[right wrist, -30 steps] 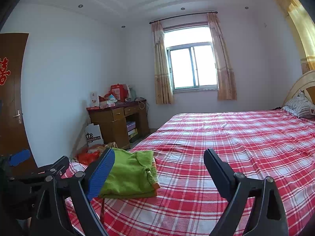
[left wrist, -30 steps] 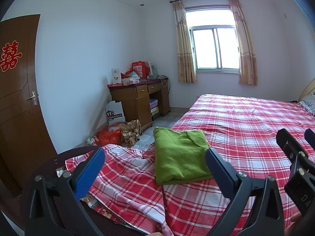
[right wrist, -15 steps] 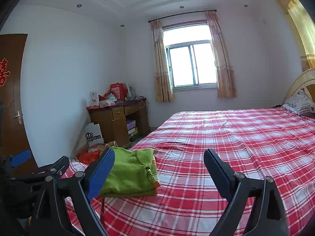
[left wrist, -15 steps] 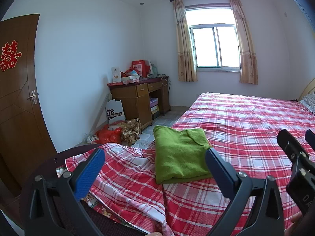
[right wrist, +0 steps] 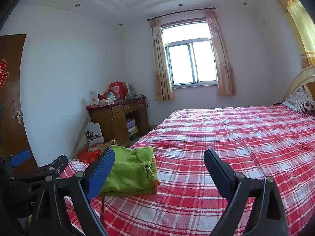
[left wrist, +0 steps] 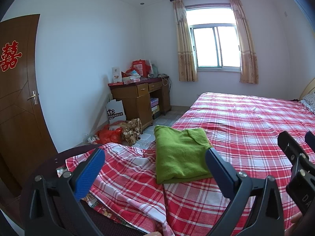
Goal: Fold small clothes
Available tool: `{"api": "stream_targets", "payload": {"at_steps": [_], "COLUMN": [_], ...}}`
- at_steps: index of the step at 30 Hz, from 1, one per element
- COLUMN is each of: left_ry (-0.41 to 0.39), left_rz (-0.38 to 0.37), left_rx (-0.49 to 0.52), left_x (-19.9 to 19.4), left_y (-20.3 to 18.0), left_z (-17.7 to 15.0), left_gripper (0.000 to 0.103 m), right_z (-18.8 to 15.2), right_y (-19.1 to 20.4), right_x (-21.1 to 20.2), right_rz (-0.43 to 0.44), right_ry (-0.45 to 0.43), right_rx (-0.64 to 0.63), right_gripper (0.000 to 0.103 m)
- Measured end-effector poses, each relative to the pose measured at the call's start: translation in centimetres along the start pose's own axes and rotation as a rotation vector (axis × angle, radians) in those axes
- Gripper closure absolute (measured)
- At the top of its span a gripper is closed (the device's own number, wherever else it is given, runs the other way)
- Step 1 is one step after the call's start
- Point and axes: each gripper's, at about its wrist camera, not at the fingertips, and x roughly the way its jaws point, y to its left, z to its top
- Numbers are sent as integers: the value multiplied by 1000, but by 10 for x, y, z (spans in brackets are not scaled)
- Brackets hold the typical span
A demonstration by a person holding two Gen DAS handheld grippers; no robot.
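Item: folded green garment (left wrist: pixel 181 155), lying in a flat rectangular bundle on the red plaid bedsheet (left wrist: pixel 246 129), near the bed's foot corner on the side toward the wooden desk (left wrist: pixel 135 100).

Left tongs (left wrist: pixel 155 169): spread wide, empty, held above the rumpled sheet corner; the garment sits beyond and between the blue pads (left wrist: pixel 88 175).

Right tongs (right wrist: pixel 159 169): spread wide, empty, over bare sheet; the garment lies just behind the left pad (right wrist: pixel 100 175).

View differences: the right wrist camera shows an orange-trimmed edge (right wrist: pixel 155 177) along the garment's side and the striped pillow (right wrist: pixel 299 100) by the headboard; the left wrist camera shows the garment's top face whole, a floral under-layer (left wrist: pixel 104 212) below the turned-up sheet, and the right tongs' body at the frame edge.

Writing: red double-happiness character (left wrist: pixel 9 57) on the brown door; a white paper bag (left wrist: pixel 116 111) beside the desk bears a crown logo with characters too small to read.

Containers: red gift bag (left wrist: pixel 139 66) and boxes atop the desk, contents not visible; orange plastic bag (left wrist: pixel 109 135) on the floor, contents unclear.
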Motion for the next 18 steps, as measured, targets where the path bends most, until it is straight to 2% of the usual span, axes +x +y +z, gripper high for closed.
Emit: {"api": "stream_targets", "payload": {"at_steps": [8, 18], "left_ry": [-6, 31], "left_rz": [3, 11], "left_rx": [-2, -7], "left_x": [1, 8], "left_y": [2, 1], "left_z": [0, 1], "left_gripper": [0, 0], "right_z": [-2, -3], "right_y": [1, 1], "right_x": [1, 1], "right_rz": [-3, -12], "right_ry": [0, 2], "right_rx": [1, 3], "right_gripper": [11, 11]}}
